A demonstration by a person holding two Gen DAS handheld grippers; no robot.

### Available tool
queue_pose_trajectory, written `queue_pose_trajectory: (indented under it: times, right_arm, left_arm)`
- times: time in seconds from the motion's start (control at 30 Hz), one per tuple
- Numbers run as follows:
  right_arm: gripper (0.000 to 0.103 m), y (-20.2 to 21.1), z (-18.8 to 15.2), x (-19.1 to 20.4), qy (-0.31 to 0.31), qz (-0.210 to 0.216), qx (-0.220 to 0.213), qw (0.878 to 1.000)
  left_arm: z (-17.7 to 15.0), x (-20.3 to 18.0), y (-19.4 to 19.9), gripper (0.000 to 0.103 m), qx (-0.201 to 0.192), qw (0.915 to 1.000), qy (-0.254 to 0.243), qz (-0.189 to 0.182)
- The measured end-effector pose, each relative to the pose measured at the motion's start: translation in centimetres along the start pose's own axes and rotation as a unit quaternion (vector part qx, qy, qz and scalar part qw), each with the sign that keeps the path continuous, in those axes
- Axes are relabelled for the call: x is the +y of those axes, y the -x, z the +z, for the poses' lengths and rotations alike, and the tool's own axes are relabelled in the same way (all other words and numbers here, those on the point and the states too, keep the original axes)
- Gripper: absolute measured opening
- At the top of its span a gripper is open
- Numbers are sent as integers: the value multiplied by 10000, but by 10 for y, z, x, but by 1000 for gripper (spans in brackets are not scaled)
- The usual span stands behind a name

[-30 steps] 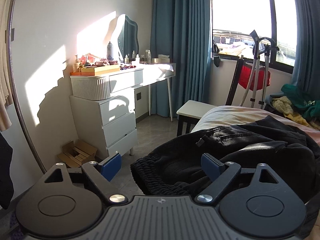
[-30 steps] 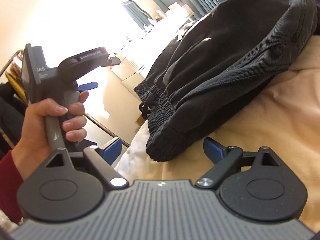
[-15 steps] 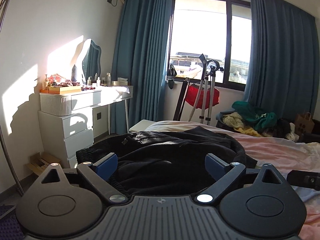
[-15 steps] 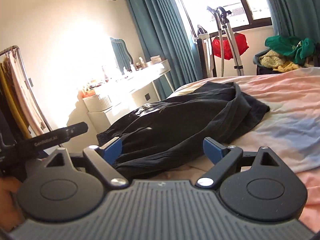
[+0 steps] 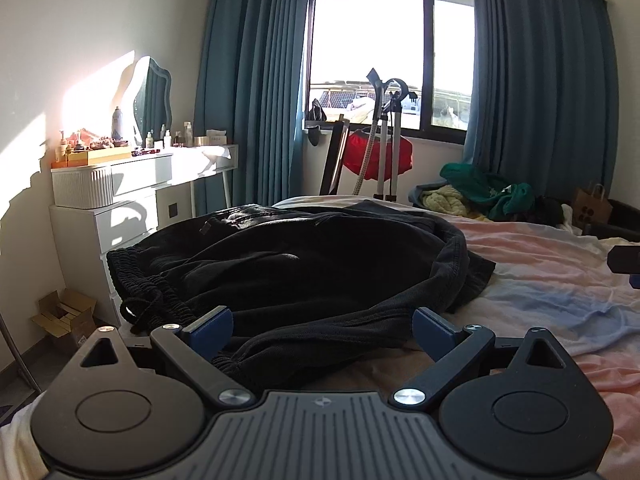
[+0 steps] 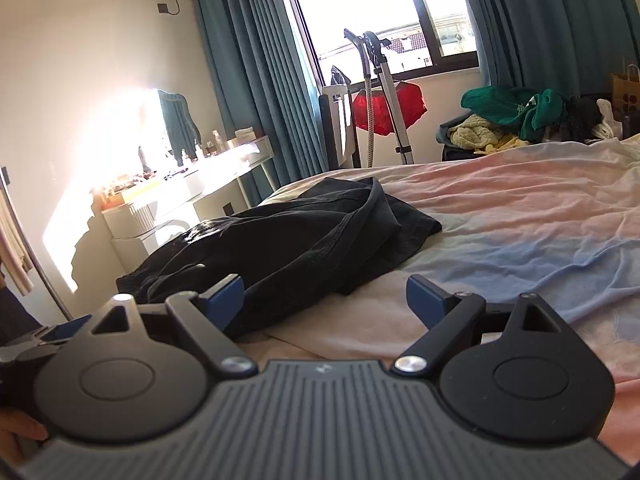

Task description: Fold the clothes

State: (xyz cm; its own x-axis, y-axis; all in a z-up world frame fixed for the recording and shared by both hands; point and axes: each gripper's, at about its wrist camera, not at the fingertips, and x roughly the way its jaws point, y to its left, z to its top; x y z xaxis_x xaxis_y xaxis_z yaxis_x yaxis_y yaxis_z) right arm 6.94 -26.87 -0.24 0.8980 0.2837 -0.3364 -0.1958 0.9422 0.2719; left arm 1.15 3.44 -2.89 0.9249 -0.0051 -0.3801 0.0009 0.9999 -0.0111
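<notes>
A crumpled black garment [image 5: 304, 264] with an elastic drawstring waistband [image 5: 140, 280] lies on the bed's left side; it also shows in the right wrist view [image 6: 288, 240]. My left gripper [image 5: 322, 328] is open and empty, just short of the garment's near edge. My right gripper [image 6: 326, 296] is open and empty, with its left finger next to the garment's near edge and its right finger over bare sheet. The tip of the right gripper shows at the right edge of the left wrist view [image 5: 624, 260].
The bed has a pink and blue sheet [image 6: 520, 232]. A white dresser [image 5: 120, 200] with bottles stands left of the bed. A red garment steamer [image 5: 380, 152] stands by the window. A pile of green and yellow clothes [image 5: 484, 196] lies beyond the bed.
Both grippers have swung from the bed's left edge and dresser to face across the bed toward the window. The garment now lies in front of both. Both stay open.
</notes>
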Motion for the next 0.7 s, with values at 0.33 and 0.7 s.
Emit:
queue_pose_trajectory:
  times: [0.33,0.7]
  right_arm:
    - [90,12,3,-9,-172,-318,-177,9992]
    - [90,10,10,-46,-548,-838,-215,9947]
  left_arm:
    - [-4,-20,-23,92,314,9978,-350,-460]
    - [51,-101,-153,77,472,9932,-875,-606]
